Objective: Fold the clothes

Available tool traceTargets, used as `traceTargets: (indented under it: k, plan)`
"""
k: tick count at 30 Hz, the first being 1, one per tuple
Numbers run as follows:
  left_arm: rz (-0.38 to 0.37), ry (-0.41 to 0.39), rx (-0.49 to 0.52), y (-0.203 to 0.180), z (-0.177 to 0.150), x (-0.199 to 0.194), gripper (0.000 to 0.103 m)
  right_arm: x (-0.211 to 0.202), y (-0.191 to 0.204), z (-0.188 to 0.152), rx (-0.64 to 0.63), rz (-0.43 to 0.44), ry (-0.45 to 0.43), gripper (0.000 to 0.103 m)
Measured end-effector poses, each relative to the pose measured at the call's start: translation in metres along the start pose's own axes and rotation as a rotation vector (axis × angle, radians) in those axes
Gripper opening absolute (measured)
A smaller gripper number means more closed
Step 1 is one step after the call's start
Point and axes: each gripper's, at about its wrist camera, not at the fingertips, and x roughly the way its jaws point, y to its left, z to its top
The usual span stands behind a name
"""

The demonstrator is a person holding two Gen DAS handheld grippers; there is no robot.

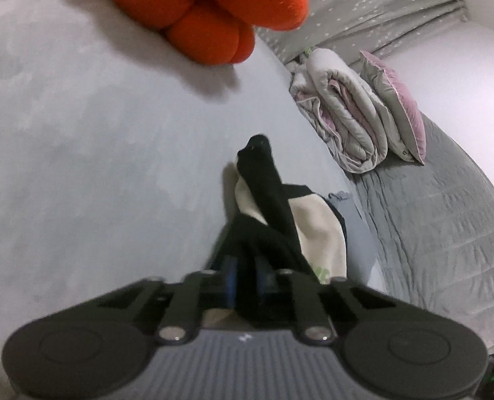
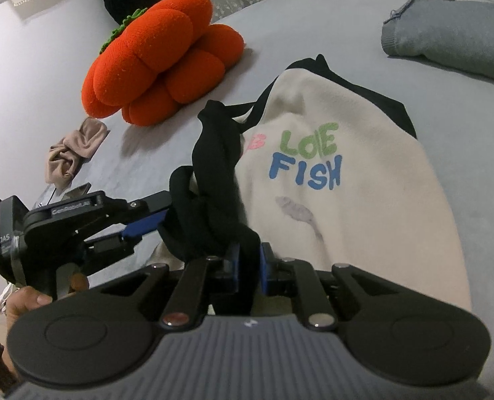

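1. The cream sweatshirt (image 2: 340, 200) with black sleeves lies on the grey bed (image 2: 47, 83). Its black sleeve (image 2: 213, 153) is bunched and twisted.
2. The right gripper (image 2: 247, 266) pinches that sleeve tight. The left gripper (image 2: 160, 210) bites it from the side too.
3. If they pull apart, the sleeve could stay twisted and fold lumpy.
4. The thick cloth could slip out.
5. The orange pumpkin pillow (image 2: 157, 56) sits near; a wide swing could bump it.

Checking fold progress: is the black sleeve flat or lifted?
Lifted: the black sleeve is bunched, pinched by both the left hand-held gripper and right hand-held gripper.
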Motion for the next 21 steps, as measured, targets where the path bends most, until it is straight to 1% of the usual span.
traceTargets:
  k: [8, 9, 10, 12, 14, 17, 18, 21]
  plan:
    - [0.070, -0.132, 0.113, -0.013, 0.013, -0.030, 0.003, -0.007, 0.006, 0.000, -0.017, 0.021, -0.027, 0.017]
    - [0.079, -0.148, 0.125, -0.014, 0.016, -0.034, 0.000, -0.008, 0.007, 0.000, -0.019, 0.028, -0.032, 0.017]
    - [0.087, -0.165, 0.138, -0.016, 0.018, -0.038, 0.000, -0.009, 0.008, 0.001, -0.021, 0.036, -0.037, 0.017]
    - [0.104, -0.198, 0.163, -0.018, 0.022, -0.046, 0.000, -0.011, 0.010, 0.001, -0.023, 0.042, -0.051, 0.021]
    - [0.120, -0.230, 0.189, -0.020, 0.026, -0.054, 0.000, -0.015, 0.011, 0.002, -0.022, 0.045, -0.070, 0.021]
    - [0.145, -0.280, 0.227, -0.024, 0.033, -0.066, 0.000, -0.019, 0.009, 0.006, -0.008, 0.071, -0.091, 0.022]
    - [0.146, -0.268, 0.219, -0.022, 0.034, -0.066, 0.000, -0.019, 0.008, 0.007, -0.003, 0.076, -0.092, 0.022]
    - [0.141, -0.191, 0.166, -0.013, 0.034, -0.061, 0.002, -0.019, 0.007, 0.008, 0.006, 0.080, -0.094, 0.021]
